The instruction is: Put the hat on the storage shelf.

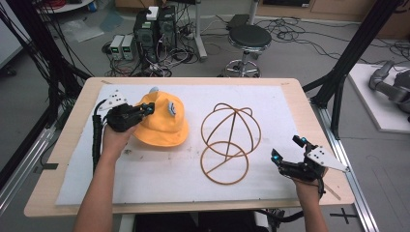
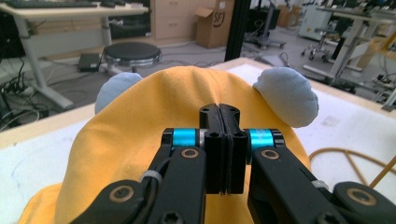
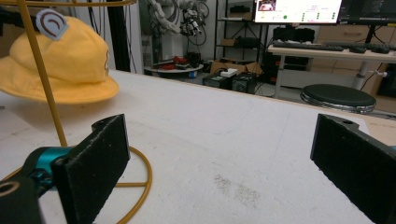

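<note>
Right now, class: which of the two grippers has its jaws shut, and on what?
The left gripper: its jaws are pressed together, pinching the yellow hat. The right gripper sits apart beside the wire hat stand, jaws wide open, holding nothing.

We saw both grippers, left gripper [image 1: 146, 109] and right gripper [image 1: 288, 148], were black with cyan anodised collars at the jaws, brass-coloured pivot screws, grey triangular top plates with dark dots, black trailing cables; forearms bare, no sleeves.

Grey floor [image 1: 300, 58], black stool [image 1: 249, 37], tangled cables [image 1: 290, 31], computer towers [image 1: 154, 29]
</note>
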`<state>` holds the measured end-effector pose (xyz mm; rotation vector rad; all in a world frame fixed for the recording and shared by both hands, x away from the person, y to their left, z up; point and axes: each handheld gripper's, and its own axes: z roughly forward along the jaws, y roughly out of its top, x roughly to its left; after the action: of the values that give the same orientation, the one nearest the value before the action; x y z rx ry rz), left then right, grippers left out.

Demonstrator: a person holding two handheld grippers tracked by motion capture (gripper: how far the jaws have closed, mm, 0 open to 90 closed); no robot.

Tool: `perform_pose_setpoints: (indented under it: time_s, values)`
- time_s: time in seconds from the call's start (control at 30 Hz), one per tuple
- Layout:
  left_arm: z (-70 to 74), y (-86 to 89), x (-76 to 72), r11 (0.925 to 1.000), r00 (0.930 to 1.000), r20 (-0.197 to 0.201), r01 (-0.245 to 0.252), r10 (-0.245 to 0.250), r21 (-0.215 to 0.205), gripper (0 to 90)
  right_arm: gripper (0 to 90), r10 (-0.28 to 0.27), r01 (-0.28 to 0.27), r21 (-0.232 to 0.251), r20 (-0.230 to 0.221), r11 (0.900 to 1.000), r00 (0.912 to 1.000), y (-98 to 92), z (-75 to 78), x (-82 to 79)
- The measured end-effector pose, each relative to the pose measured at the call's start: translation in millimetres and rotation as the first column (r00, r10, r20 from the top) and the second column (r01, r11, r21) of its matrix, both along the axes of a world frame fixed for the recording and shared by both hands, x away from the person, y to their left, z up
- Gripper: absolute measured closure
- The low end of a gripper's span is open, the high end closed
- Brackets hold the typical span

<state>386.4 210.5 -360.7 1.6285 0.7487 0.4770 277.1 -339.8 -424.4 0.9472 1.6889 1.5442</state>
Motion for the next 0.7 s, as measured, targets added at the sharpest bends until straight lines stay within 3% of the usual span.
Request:
perform_pose_setpoints:
  time_s: [0.17,0.33,0.7]
  values:
    - [15.6,-3.2,-4.5,0.9988,0.9989,0.047,0.001,0.002,-0.048,88.7,4.2,0.002,-0.002,0.003,-0.002,1.000,1.0000,0.3,0.3,-0.4]
    - [35.3,-7.7,-9.3,0.9977,0.9957,0.093,0.000,0.006,-0.067,88.7,4.2,0.003,-0.003,0.001,0.003,1.000,1.0000,0.4,0.6,-0.3]
    - [82.7,-25.0,-23.9,0.9889,0.9806,0.196,0.021,0.008,-0.147,88.7,4.2,0.006,-0.006,0.003,0.004,1.000,1.0000,1.2,0.2,0.2]
